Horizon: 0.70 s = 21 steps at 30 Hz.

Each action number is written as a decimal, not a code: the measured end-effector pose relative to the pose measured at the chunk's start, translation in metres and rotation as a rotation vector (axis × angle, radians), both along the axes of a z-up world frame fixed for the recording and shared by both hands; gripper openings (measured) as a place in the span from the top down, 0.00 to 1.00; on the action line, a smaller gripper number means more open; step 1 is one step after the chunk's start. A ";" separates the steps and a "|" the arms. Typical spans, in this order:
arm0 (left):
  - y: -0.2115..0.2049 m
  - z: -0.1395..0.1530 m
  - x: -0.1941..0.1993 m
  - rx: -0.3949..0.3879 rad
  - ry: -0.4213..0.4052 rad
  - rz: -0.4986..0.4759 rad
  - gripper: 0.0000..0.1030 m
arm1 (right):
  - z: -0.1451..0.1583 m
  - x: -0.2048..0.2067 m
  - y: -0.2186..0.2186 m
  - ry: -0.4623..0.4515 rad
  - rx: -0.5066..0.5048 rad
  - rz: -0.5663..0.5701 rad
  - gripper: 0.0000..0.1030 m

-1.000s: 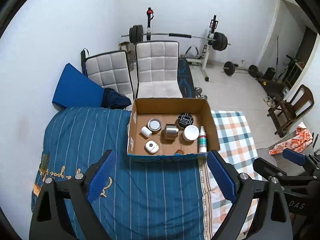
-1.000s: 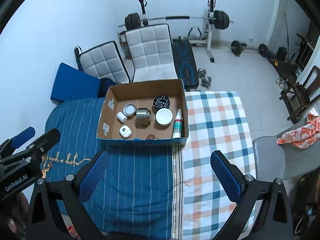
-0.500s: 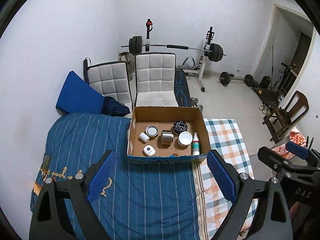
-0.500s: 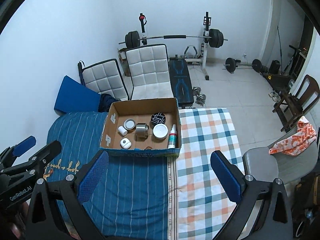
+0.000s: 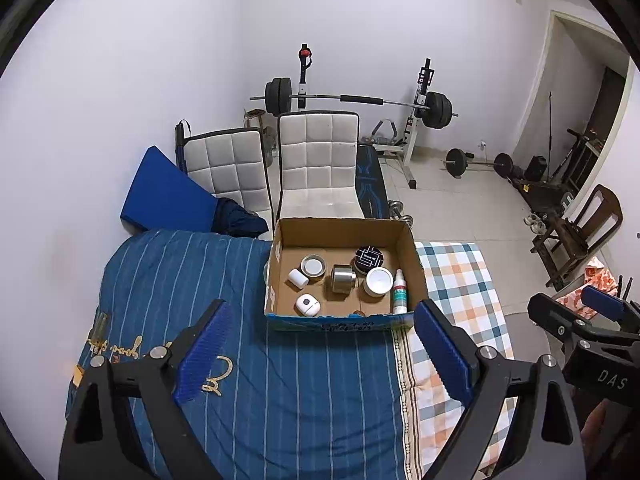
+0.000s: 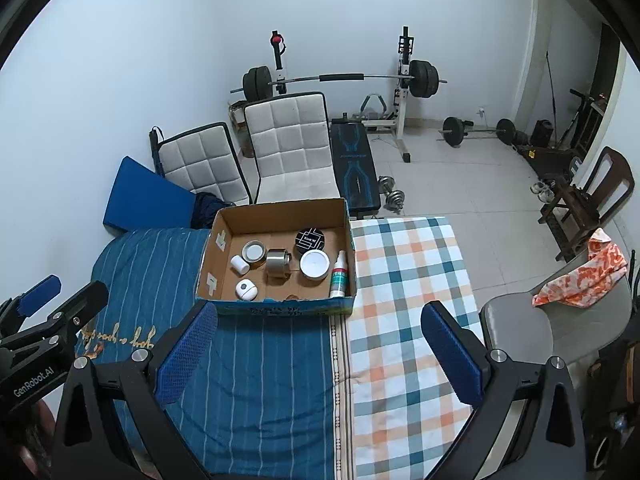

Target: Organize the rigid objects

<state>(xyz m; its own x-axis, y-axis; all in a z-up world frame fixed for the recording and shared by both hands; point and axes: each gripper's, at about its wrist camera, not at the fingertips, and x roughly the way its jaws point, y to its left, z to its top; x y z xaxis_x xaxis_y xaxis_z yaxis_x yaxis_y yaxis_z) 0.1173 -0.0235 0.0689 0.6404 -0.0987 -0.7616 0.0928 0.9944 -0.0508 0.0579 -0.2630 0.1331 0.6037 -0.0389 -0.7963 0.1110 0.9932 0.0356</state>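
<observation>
A cardboard box (image 5: 404, 240) sits on a bed, on the blue striped cover (image 5: 168, 280) right at its seam with a checked sheet (image 5: 460, 276). All the rigid things lie inside it. From left to right: a small white cylinder (image 5: 297, 279) on its side, a round white case (image 5: 307, 305) with a dark dot nearer the front wall, an open tin (image 5: 313, 267) with a pale inside, a steel canister (image 5: 342, 278) in the middle, a black jar (image 5: 369, 258) with a white line pattern on its lid toward the back, a white-lidded jar (image 5: 378, 281) just in front of it, and a white spray bottle (image 5: 399, 291) with a green label lying along the right wall. A small brown thing at the front wall is too hidden to name.

The left tool (image 5: 322, 354) hangs over the striped cover short of the box, its blue pads spread wide and holding nothing. The right tool (image 6: 318, 354) hovers beside it, over the seam between cover and sheet, also released and empty, well apart from the box. Each tool shows at the edge of the other's view.
</observation>
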 end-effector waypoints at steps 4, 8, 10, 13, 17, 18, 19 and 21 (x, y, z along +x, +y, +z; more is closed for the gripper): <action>0.001 -0.002 0.001 -0.002 0.000 -0.003 0.09 | 0.000 0.000 -0.001 0.002 0.002 0.004 0.00; 0.001 -0.001 0.001 0.000 0.001 0.000 0.09 | 0.000 -0.004 -0.003 0.006 0.002 -0.007 0.00; 0.002 -0.002 0.001 0.003 0.001 0.001 0.09 | 0.000 -0.005 -0.003 0.006 0.004 -0.008 0.00; 0.003 -0.002 0.002 0.002 0.004 -0.003 0.09 | 0.000 -0.006 -0.004 0.003 0.004 -0.008 0.00; 0.004 -0.002 0.002 0.004 0.001 -0.004 0.09 | 0.000 -0.004 -0.003 0.004 0.004 -0.001 0.00; 0.005 -0.001 0.002 0.004 -0.001 -0.005 0.09 | 0.000 -0.005 -0.004 0.001 0.001 -0.002 0.00; 0.005 -0.001 0.002 0.005 -0.001 -0.007 0.09 | 0.000 -0.003 -0.004 0.001 -0.002 -0.004 0.00; 0.005 -0.001 0.001 0.003 -0.003 -0.006 0.09 | 0.002 -0.004 -0.006 -0.003 0.000 -0.013 0.00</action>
<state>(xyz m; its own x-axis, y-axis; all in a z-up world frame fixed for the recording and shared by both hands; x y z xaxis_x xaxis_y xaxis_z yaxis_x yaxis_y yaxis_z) 0.1188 -0.0182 0.0683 0.6423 -0.1000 -0.7599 0.0991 0.9940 -0.0471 0.0535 -0.2691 0.1355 0.6057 -0.0465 -0.7944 0.1236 0.9917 0.0362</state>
